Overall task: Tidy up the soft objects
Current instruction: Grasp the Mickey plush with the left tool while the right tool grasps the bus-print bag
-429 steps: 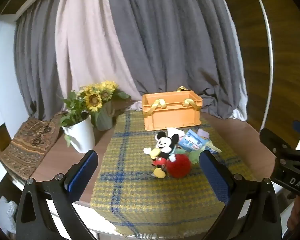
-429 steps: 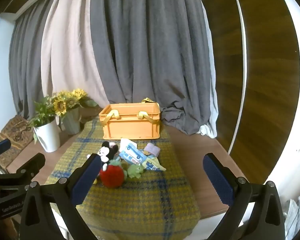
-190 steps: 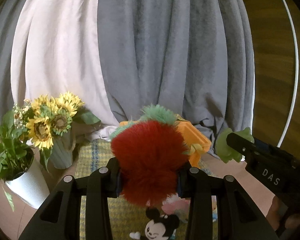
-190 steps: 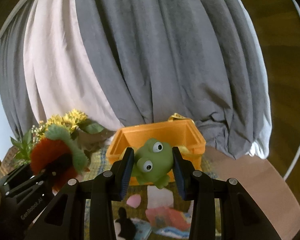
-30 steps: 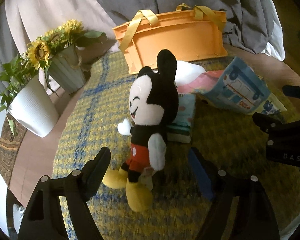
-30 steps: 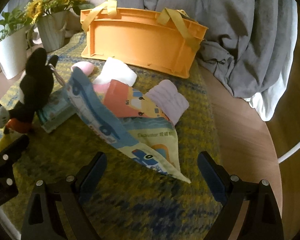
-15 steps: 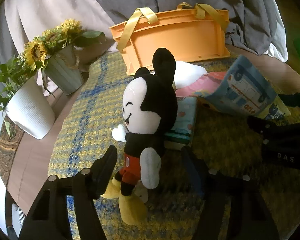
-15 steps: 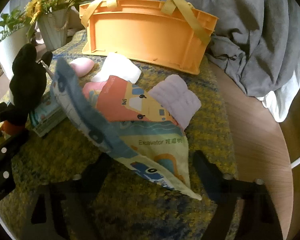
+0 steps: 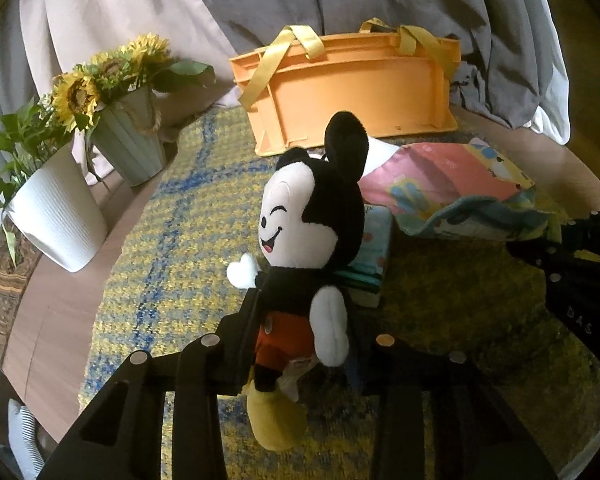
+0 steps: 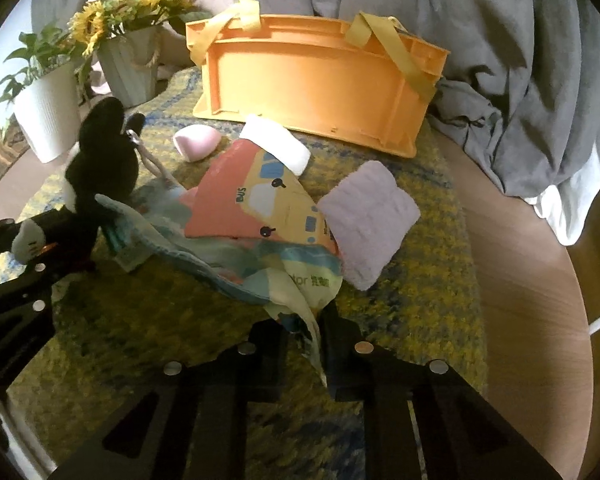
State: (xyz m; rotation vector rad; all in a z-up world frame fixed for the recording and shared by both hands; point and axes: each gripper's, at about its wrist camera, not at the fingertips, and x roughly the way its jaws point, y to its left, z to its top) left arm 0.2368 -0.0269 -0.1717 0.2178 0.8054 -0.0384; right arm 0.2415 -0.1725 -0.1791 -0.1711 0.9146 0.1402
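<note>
left gripper: clamped on the mouse plush at the waist and shorts; plush upright, yellow feet on the woven mat.
right gripper: jaws closing, pads already pinching the near corner of the cloth book; the rest lies crumpled on the mat.
handling, plush: judged light and squashy; the head looks top-heavy, so a waist hold may let it nod forward. torso is the firmest place to hold.
handling, cloth book: judged limp and light; from a corner it will likely hang and drag over its neighbours.
nearby, untouched: lilac folded cloth touching the book's right edge; white soft piece and pink soft piece behind it.
destination, presumed: orange basket with yellow straps, at the mat's far end.
</note>
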